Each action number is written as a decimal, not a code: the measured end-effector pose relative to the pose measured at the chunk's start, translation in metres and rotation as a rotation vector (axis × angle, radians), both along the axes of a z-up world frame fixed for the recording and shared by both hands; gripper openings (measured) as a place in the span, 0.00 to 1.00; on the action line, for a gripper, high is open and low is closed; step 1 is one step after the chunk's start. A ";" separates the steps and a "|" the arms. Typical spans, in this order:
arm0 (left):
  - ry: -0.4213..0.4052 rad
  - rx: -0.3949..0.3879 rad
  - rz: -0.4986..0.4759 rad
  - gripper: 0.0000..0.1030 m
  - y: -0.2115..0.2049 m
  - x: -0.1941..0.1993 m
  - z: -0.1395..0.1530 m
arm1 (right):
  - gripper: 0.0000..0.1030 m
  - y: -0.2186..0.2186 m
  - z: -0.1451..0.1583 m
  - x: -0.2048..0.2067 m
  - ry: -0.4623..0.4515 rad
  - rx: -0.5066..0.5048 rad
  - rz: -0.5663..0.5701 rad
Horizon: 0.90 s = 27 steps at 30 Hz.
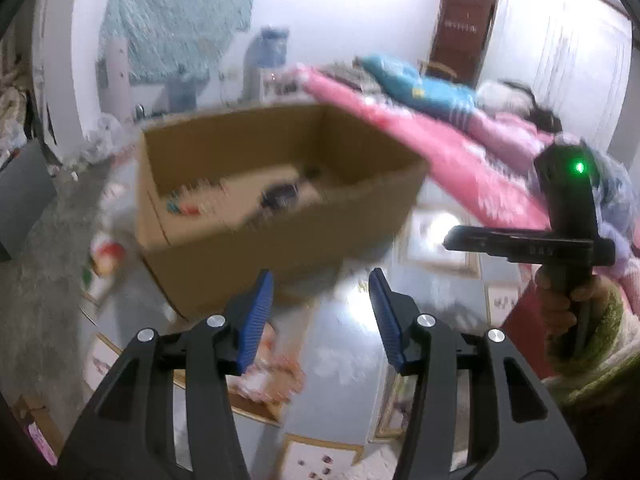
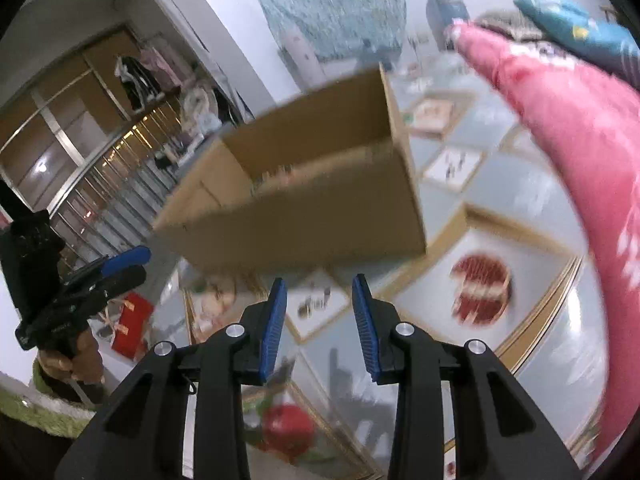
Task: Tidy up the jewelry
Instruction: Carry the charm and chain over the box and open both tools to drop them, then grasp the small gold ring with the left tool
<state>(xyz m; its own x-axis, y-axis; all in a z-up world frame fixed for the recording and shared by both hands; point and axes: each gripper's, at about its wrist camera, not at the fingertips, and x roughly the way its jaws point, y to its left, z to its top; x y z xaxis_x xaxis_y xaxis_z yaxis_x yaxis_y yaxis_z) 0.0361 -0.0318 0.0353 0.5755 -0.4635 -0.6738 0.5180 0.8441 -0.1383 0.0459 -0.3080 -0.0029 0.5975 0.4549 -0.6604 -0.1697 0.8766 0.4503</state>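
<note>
— Blue pads (image 1: 256,320) of the left gripper (image 1: 320,280) stand spread, with nothing between them; only the glass top (image 1: 344,344) shows through the gap.

— And the right gripper (image 2: 320,284)?

— Spread too, a little narrower, and empty. In the left view it shows at three o'clock, side-on, a green light on its body, gripped by a hand (image 1: 560,300) in a green cuff.

— Where is the box?

— At twelve o'clock from both grippers, just past the fingertips. The box (image 1: 280,184) is open cardboard standing on the glass top. Small things lie on its floor, a dark one and some coloured ones, too blurred to name.

— Any jewelry in sight?

— Under the glass, framed trays (image 2: 320,308) hold small pieces; one sits just beyond the right gripper's tips. At four o'clock in the right view lies a red round piece (image 2: 480,292), smeared by motion.

— Farther out?

— A pink quilt (image 1: 440,152) at two o'clock, and a brown door (image 1: 464,28) behind it.
</note>
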 end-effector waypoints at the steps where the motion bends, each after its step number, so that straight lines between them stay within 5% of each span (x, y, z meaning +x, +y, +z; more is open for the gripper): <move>1: 0.007 0.019 -0.007 0.46 -0.007 -0.001 -0.009 | 0.33 0.005 -0.006 -0.001 0.011 -0.019 0.001; 6: 0.036 0.088 -0.072 0.45 -0.045 0.003 -0.048 | 0.31 0.020 -0.020 0.000 0.028 -0.095 0.008; 9: 0.048 0.109 -0.108 0.35 -0.066 0.010 -0.062 | 0.29 0.023 -0.023 0.003 0.036 -0.097 0.014; 18: 0.063 0.166 -0.166 0.17 -0.096 0.032 -0.086 | 0.28 0.027 -0.029 0.006 0.054 -0.074 0.018; 27: 0.043 0.199 -0.179 0.15 -0.107 0.039 -0.090 | 0.28 0.027 -0.034 0.011 0.066 -0.059 0.018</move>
